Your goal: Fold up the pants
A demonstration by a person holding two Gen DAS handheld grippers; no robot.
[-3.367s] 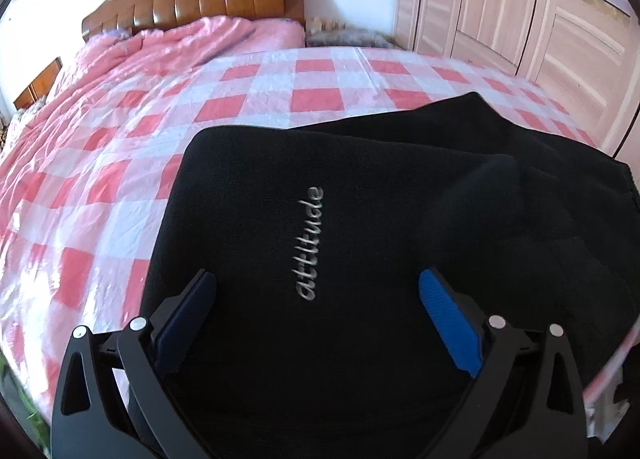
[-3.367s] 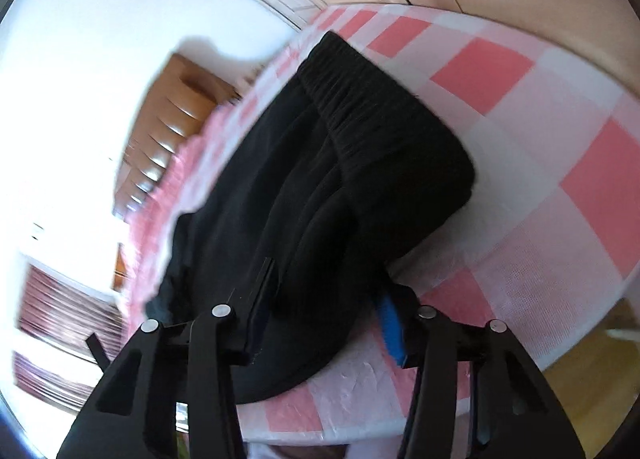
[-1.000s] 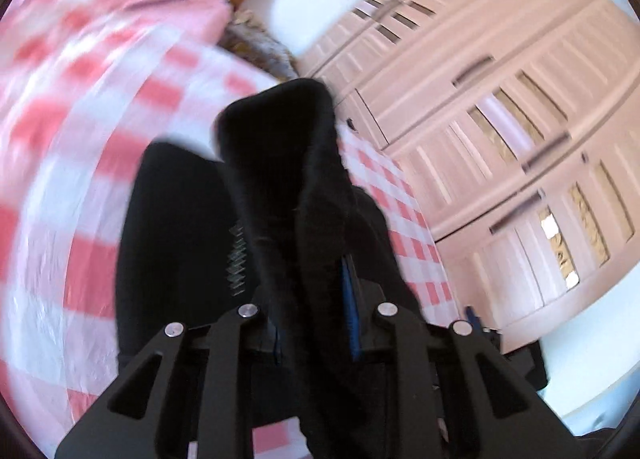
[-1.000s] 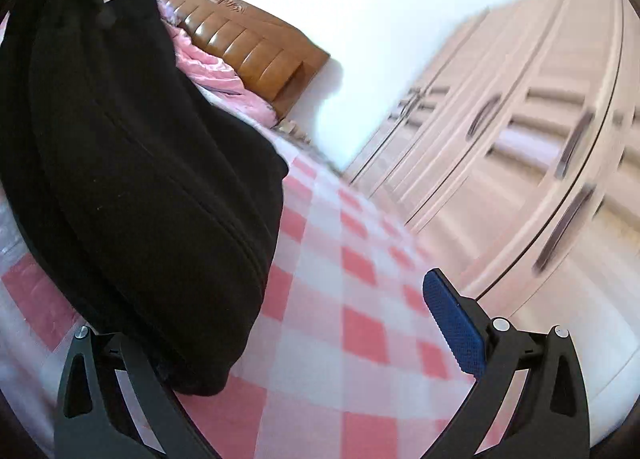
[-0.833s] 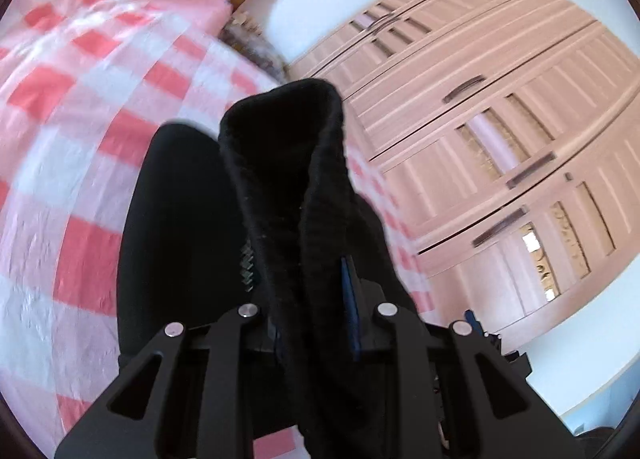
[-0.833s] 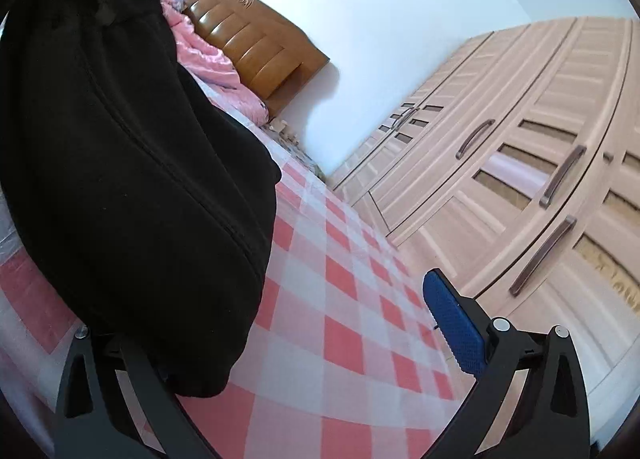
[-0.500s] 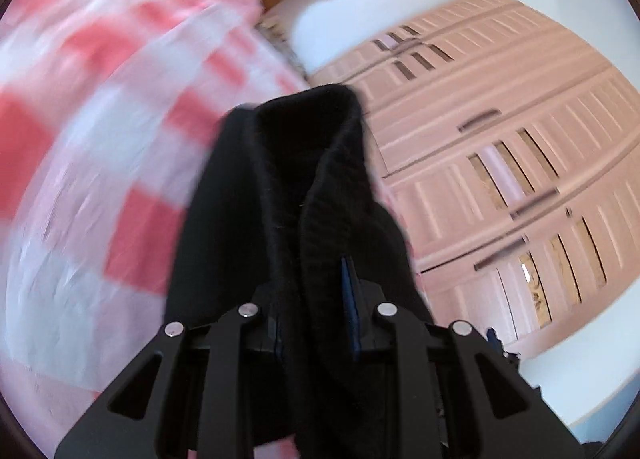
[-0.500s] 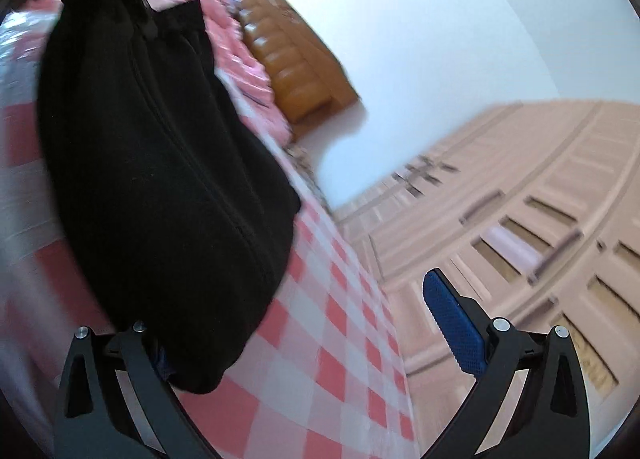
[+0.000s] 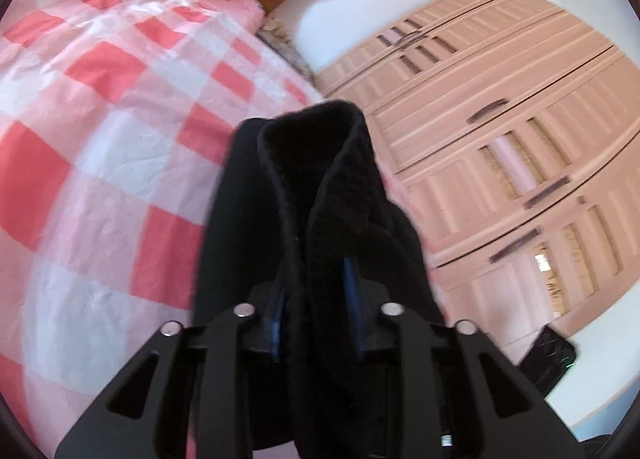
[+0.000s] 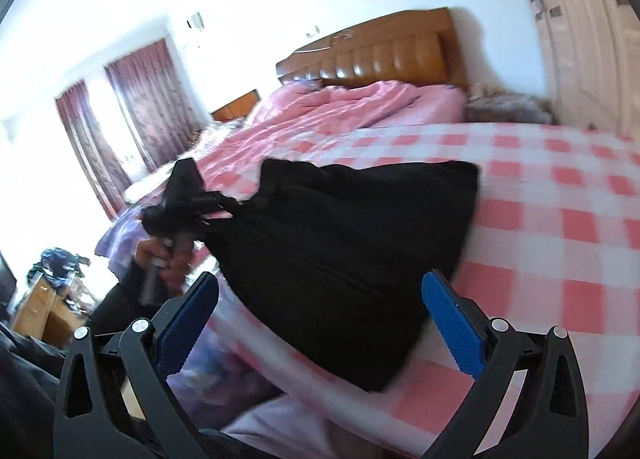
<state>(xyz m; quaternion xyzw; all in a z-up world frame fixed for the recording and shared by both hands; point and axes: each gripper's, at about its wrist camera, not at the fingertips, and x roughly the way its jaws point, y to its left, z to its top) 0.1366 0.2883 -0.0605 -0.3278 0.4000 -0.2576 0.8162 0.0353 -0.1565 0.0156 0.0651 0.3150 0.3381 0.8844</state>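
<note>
The black pants (image 10: 340, 243), already folded into a compact bundle, were held above the bed (image 10: 560, 195) at frame centre, clamped by the left gripper (image 9: 316, 311). The right gripper (image 10: 320, 319) was spread apart, empty. Only setting down appeared left.

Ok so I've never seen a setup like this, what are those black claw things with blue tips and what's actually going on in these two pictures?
Those are handheld grippers, one in each of a person's hands, each carrying a wide-angle camera that looks along its two fingers. One picture comes from each. The left gripper is shut on a bunched edge of the black pants, holding them above the bed's pink checked sheet. The right-hand camera sees that gripper from the side, with the pants hanging from it. The right gripper is open and holds nothing. A wooden headboard and a wardrobe stand behind.
</note>
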